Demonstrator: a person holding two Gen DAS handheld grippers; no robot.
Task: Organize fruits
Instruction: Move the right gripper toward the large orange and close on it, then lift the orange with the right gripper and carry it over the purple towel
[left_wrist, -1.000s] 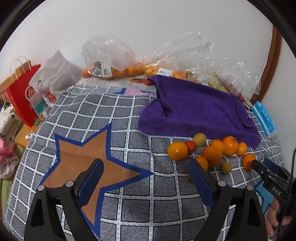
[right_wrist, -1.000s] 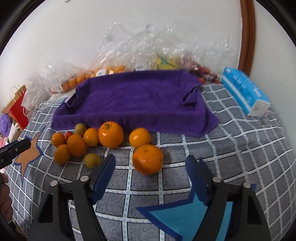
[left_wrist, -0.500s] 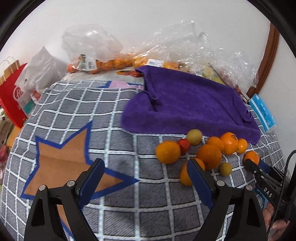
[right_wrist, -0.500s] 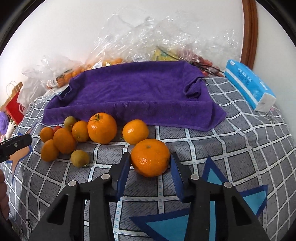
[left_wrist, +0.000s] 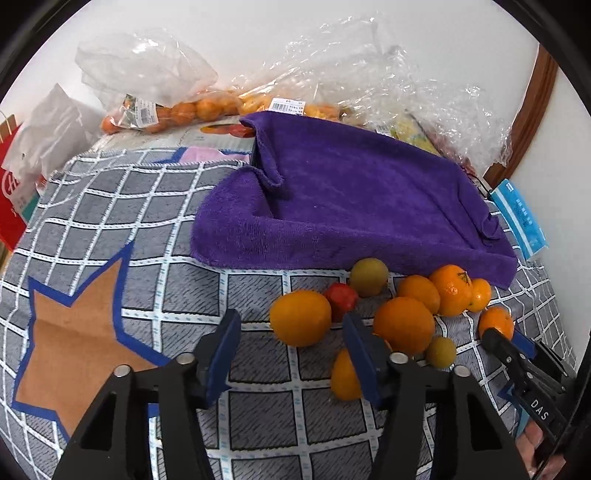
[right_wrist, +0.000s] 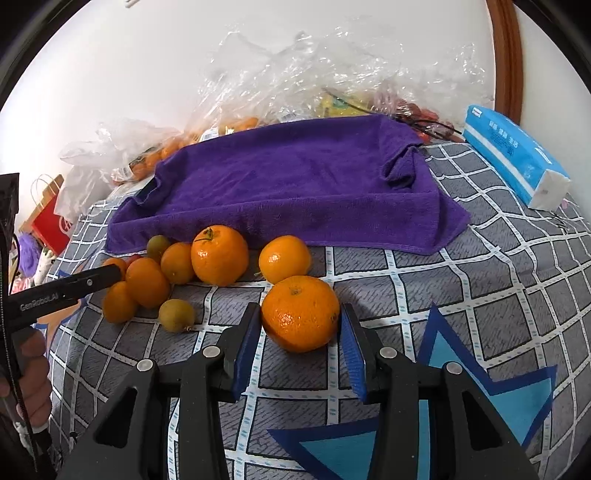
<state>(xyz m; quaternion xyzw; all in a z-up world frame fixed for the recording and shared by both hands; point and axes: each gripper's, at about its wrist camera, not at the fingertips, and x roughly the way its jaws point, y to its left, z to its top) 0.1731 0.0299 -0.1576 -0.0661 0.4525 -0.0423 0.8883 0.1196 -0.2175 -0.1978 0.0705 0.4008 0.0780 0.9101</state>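
Several oranges, two small green fruits and a red fruit (left_wrist: 341, 297) lie in a cluster in front of a purple towel (left_wrist: 343, 195) on a grey checked cloth. My right gripper (right_wrist: 300, 338) is shut on a large orange (right_wrist: 300, 314) at the cluster's right end, resting on the cloth. My left gripper (left_wrist: 291, 345) is open just short of the leftmost orange (left_wrist: 301, 317); its right finger (left_wrist: 360, 350) partly hides another orange (left_wrist: 345, 374). The right gripper also shows in the left wrist view (left_wrist: 517, 354).
Clear plastic bags (left_wrist: 177, 107) of oranges lie at the back by the wall. A blue tissue pack (right_wrist: 513, 155) lies at the right. A red paper bag (right_wrist: 50, 221) stands off the left edge. Star patterns mark the cloth (left_wrist: 74, 332).
My right gripper moved forward and closed on the large orange. My left gripper moved right toward the leftmost orange and narrowed a little.
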